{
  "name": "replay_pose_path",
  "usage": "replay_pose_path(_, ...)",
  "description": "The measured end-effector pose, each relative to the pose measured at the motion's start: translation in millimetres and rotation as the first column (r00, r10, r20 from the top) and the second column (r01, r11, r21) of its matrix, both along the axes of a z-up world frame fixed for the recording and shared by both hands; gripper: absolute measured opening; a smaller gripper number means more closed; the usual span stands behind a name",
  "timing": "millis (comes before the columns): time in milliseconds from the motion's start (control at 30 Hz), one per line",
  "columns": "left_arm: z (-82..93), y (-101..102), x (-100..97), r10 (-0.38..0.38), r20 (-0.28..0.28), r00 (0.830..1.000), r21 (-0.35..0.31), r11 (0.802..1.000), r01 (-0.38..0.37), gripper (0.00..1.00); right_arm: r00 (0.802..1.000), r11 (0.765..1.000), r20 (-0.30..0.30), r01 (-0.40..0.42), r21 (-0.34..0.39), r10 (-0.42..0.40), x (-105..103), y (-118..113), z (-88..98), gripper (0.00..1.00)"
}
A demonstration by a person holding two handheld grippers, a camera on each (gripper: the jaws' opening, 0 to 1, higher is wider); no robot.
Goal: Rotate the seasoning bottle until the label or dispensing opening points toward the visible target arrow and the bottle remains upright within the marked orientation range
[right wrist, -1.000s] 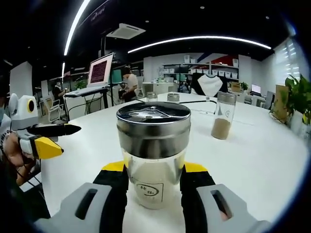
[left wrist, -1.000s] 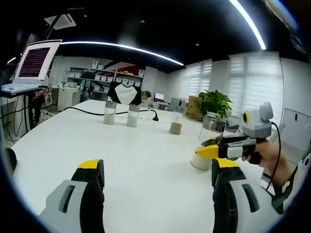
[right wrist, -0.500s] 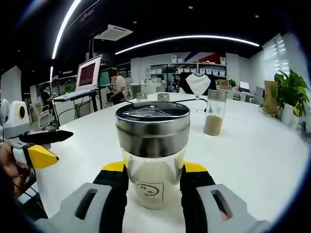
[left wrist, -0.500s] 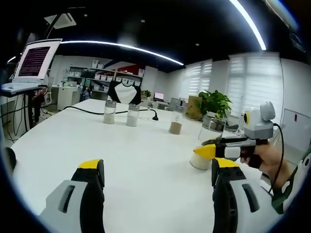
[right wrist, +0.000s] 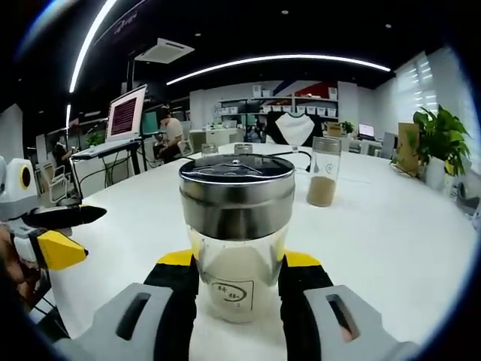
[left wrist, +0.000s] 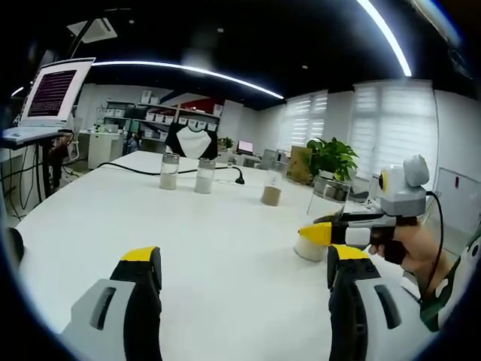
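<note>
Bottle: seasoning bottle (right wrist: 236,239) stands upright on the white table (right wrist: 391,248), close to the near edge, between the jaws of the right gripper (right wrist: 236,282); steel lid on top, clear glass below, a small oval label facing the camera.
Contents: pale powder fills the lower part of the glass.
Right jaws: both yellow-tipped black pads press the glass walls, one on each side, closed to the bottle's width.
Same grip from the other side: in the left gripper view the right gripper (left wrist: 319,235) comes in from the right, held in a person's hand (left wrist: 409,247), with the bottle (left wrist: 319,226) at its tip.
Left jaws: the left gripper (left wrist: 244,263) hangs over bare table with its 2 jaws spread wide and nothing between them (well apart from the bottle).
Open room: broad bare tabletop lies ahead of the bottle and to both sides; the table edge curves off at the far left.
Other containers: 1 tall jar (right wrist: 324,171) with brown powder in its lower third stands beyond the bottle to the right; 2 more jars (left wrist: 187,174) with pale contents stand farther back.
In the way: a black cable (left wrist: 143,172) runs across the far tabletop beside those 2 jars.
Around: a laptop (left wrist: 46,101) on a stand at left, a potted plant (left wrist: 331,159) at right, shelving at the back wall.
</note>
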State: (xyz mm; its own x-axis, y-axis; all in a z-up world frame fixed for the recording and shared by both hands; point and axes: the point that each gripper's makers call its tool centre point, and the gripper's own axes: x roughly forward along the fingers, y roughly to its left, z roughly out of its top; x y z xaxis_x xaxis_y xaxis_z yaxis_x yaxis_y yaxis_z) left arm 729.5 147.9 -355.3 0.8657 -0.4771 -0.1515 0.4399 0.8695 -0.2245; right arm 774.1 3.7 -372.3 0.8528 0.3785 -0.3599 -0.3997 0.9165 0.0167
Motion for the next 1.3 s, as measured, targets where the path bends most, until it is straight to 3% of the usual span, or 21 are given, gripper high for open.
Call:
replay_pose_path(167, -0.9, 0.7, -0.2, 0.004, -0.005, 1.000, 0.003, 1.000, -0.004, 0.96, 1.000, 1.000, -0.008, -0.010, 0.023, 0.011, 0.3, 0.5, -0.9, 0.42)
replay_pose_path(300, -1.0, 0.9, 0.1, 0.006, -0.003, 1.000, 0.007, 1.000, -0.006, 0.96, 1.000, 0.999, -0.001, -0.028, 0.033, 0.028, 1.6, -0.6, -0.5, 0.56)
replay_pose_path(333, -1.4, 1.0, 0.0, 0.006, -0.005, 1.000, 0.010, 1.000, -0.006, 0.96, 0.999, 0.998, 0.022, -0.045, 0.043, 0.044, 2.2, 1.4, 3.8, 0.56)
replay_pose_path(533, -1.6, 0.9, -0.2, 0.007, -0.006, 1.000, 0.008, 1.000, -0.006, 0.96, 0.995, 0.996, 0.038, -0.090, 0.012, 0.090, 2.6, -2.2, 9.6, 0.56)
replay_pose_path(667, -0.9, 1.0, -0.4, 0.007, -0.005, 1.000, 0.009, 1.000, -0.007, 0.96, 0.985, 0.986, 0.071, -0.162, 0.035, 0.159, 2.7, 2.1, 19.1, 0.55)
replay_pose_path(733, -0.3, 1.2, -0.4, 0.007, -0.002, 1.000, 0.010, 1.000, -0.007, 0.96, 0.978, 0.983, 0.093, -0.185, -0.006, 0.185, 3.9, 2.0, 21.2, 0.56)
replay_pose_path(833, -1.0, 2.0, -0.4, 0.009, -0.005, 1.000, 0.016, 1.000, -0.009, 0.96, 0.959, 0.964, 0.117, -0.265, 0.038, 0.259, 2.4, 8.5, 27.7, 0.54)
replay_pose_path(867, -1.6, 2.4, -0.3, 0.011, -0.007, 1.000, 0.018, 1.000, -0.011, 0.96, 0.963, 0.968, 0.108, -0.250, 0.025, 0.246, 3.7, 4.0, 26.8, 0.56)
replay_pose_path(933, -2.0, 2.9, -0.3, 0.013, -0.010, 1.000, 0.017, 1.000, -0.012, 0.96, 0.952, 0.955, 0.081, -0.293, -0.040, 0.295, 2.8, 4.1, 22.7, 0.59)
replay_pose_path(1100, -1.3, 2.5, -0.6, 0.013, -0.008, 1.000, 0.016, 1.000, -0.013, 0.96, 0.906, 0.909, 0.074, -0.416, -0.036, 0.417, -2.7, 11.4, 26.8, 0.58)
replay_pose_path(1167, -1.6, 2.4, -0.7, 0.013, -0.009, 1.000, 0.016, 1.000, -0.013, 0.96, 0.878, 0.881, 0.078, -0.473, -0.005, 0.472, -5.3, 16.1, 29.3, 0.58)
replay_pose_path(1200, -1.8, 2.4, -0.8, 0.013, -0.010, 1.000, 0.015, 1.000, -0.013, 0.96, 0.849, 0.850, 0.051, -0.527, 0.005, 0.526, -11.3, 19.5, 25.4, 0.58)
replay_pose_path(1300, -0.9, 2.3, -1.0, 0.011, -0.008, 1.000, 0.012, 1.000, -0.011, 0.96, 0.831, 0.832, 0.040, -0.555, 0.008, 0.555, -11.9, 18.0, 22.3, 0.57)
